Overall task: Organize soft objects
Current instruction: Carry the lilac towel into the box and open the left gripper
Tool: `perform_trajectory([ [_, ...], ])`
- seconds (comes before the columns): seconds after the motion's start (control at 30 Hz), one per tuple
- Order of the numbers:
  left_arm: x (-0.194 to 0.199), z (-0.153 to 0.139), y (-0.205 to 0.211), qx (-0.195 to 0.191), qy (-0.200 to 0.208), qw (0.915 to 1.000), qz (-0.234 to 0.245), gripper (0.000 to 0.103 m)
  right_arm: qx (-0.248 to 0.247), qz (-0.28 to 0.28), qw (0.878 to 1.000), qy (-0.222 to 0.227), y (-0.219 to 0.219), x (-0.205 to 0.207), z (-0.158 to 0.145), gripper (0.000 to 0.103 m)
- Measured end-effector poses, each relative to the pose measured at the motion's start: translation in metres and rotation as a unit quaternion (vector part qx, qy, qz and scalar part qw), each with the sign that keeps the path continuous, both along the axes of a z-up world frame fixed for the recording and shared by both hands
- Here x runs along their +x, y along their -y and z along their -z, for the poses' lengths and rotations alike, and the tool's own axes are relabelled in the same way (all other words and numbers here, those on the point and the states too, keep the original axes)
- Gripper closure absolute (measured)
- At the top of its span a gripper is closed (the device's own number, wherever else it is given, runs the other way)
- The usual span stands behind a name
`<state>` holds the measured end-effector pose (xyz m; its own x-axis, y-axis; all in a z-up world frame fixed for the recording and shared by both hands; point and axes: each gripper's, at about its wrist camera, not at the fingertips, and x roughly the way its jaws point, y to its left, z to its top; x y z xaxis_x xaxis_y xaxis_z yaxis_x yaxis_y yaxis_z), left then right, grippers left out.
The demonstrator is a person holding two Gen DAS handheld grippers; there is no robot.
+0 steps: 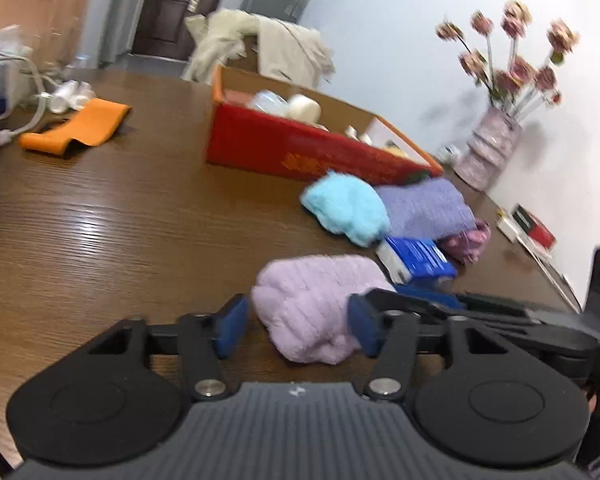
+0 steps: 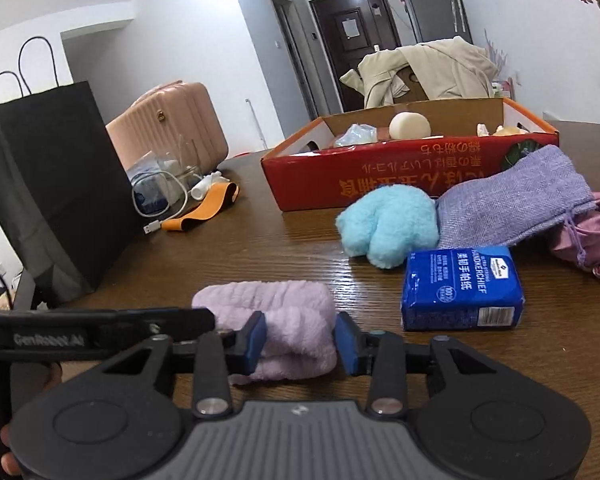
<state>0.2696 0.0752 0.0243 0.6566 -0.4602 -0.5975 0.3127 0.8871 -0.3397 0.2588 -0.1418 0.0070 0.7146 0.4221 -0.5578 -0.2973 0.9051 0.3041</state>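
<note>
The lilac towel lies on the table near its front edge; my left claw and right claw both squeeze it.

both grippers low, jaws half closed

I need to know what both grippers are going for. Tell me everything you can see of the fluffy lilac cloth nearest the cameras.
The lilac cloth is a plush, ribbed, fleecy piece, folded or bunched into a soft, low lump. It lies on the brown wooden table, in front of the blue tissue pack without clearly touching it. The left gripper straddles one end and the right gripper the other; how firmly either one's blue pads press is unclear.
</note>
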Motion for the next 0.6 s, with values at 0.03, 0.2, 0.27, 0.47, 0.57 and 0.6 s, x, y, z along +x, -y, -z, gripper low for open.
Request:
perform_trajectory([
  [0.03,0.001,0.001,0.003,0.0,-0.004,1.0,0.006,0.063,0.0,-0.004,1.0,-0.004,-0.001,0.001,0.001,0.076],
  [0.2,0.006,-0.008,0.007,0.003,0.008,0.9999,0.015,0.073,0.008,-0.009,1.0,-0.007,0.003,0.004,0.0,0.086],
  [0.27,0.01,-0.019,0.01,0.0,0.02,0.9996,0.021,0.074,0.009,-0.007,1.0,0.001,0.005,0.005,-0.007,0.086],
  [0.47,0.05,-0.076,0.023,-0.005,0.095,0.9947,0.038,0.075,0.026,0.0,0.998,0.053,0.016,0.032,-0.045,0.087],
  [0.57,0.086,-0.098,0.028,-0.01,0.122,0.992,0.031,0.075,0.039,0.003,0.996,0.079,0.022,0.065,-0.067,0.087],
  [0.6,0.101,-0.102,0.03,-0.012,0.126,0.9915,0.028,0.075,0.04,0.007,0.995,0.087,0.024,0.081,-0.074,0.087],
])
